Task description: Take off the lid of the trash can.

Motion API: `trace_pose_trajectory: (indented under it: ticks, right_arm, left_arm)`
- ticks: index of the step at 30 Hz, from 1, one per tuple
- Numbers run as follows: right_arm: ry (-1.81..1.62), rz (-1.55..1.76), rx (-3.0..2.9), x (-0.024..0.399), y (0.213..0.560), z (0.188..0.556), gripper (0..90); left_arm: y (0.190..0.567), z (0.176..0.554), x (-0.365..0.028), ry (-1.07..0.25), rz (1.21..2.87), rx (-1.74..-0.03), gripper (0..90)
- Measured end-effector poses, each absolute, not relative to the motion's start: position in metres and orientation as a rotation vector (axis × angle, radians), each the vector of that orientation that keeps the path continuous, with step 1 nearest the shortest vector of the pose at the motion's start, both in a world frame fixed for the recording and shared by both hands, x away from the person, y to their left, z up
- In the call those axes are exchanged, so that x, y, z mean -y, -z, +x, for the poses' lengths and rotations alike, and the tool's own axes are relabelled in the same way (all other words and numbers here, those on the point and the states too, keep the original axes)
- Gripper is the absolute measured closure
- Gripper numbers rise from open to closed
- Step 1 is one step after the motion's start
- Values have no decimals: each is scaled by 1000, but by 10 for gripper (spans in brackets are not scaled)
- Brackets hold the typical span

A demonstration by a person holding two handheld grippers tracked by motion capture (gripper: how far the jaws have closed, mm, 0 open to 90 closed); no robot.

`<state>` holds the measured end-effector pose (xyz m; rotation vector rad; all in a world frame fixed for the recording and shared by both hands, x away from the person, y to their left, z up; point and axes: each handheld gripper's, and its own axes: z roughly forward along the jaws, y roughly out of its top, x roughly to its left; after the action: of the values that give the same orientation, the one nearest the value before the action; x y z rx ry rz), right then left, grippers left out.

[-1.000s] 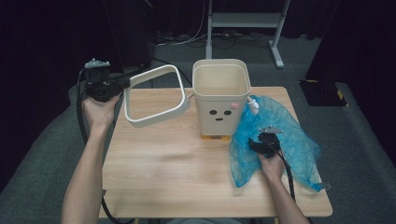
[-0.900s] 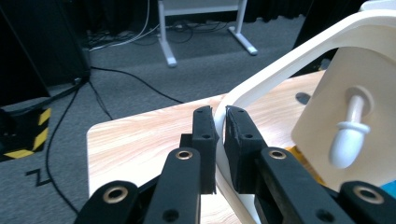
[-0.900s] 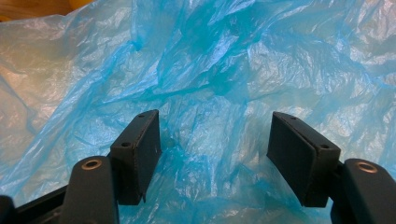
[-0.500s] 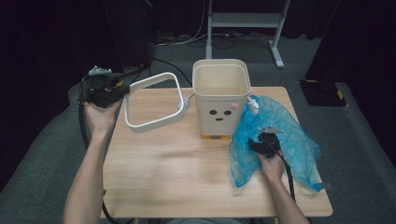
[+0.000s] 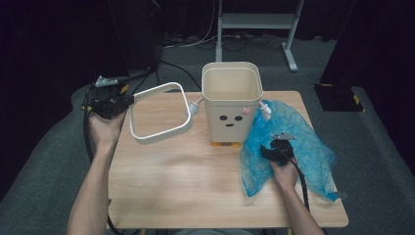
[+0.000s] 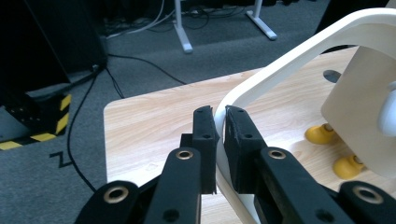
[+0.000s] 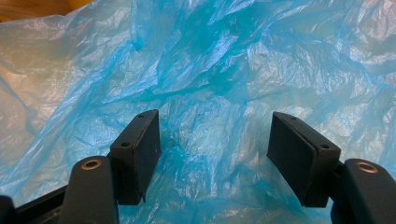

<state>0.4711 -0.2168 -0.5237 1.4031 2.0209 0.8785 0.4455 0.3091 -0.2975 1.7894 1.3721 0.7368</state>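
The light wooden rectangular table (image 5: pixel 195 181) is cut off at the bottom edge of the high view, and my forearms leave the picture there. On its far half stands the cream plastic square bin with a painted face and small yellow feet (image 5: pixel 231 105); in my left gripper view I see only a slice of its wall and two of the feet, the rest being cut off at the right. The crumpled translucent blue plastic bag (image 5: pixel 288 147) lies on the table just right of the bin, touching its right side, with its right edge at the table's edge. My right gripper (image 5: pixel 275 152) rests over the middle of this bag, and its jaws stand wide apart with the film spread below and between them; whether the pads touch the film I cannot tell. The cream rounded-square plastic rim ring of the bin (image 5: pixel 159 113) is held tilted above the table's left far corner, its far side near the bin's left wall. My left gripper (image 5: pixel 128 101) is clamped narrowly on the ring's left edge, at the table's left border; the ring's far part is cut off in my left gripper view.
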Motion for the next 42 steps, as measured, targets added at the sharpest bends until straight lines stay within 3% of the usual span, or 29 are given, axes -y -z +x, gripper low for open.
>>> trace_pose_trajectory:
  ticks: [42]
  right_arm:
    - [-883,1413,-2021,218,524,472,331]
  left_arm:
    - [342,440,-311,-778,1834,-1449,831]
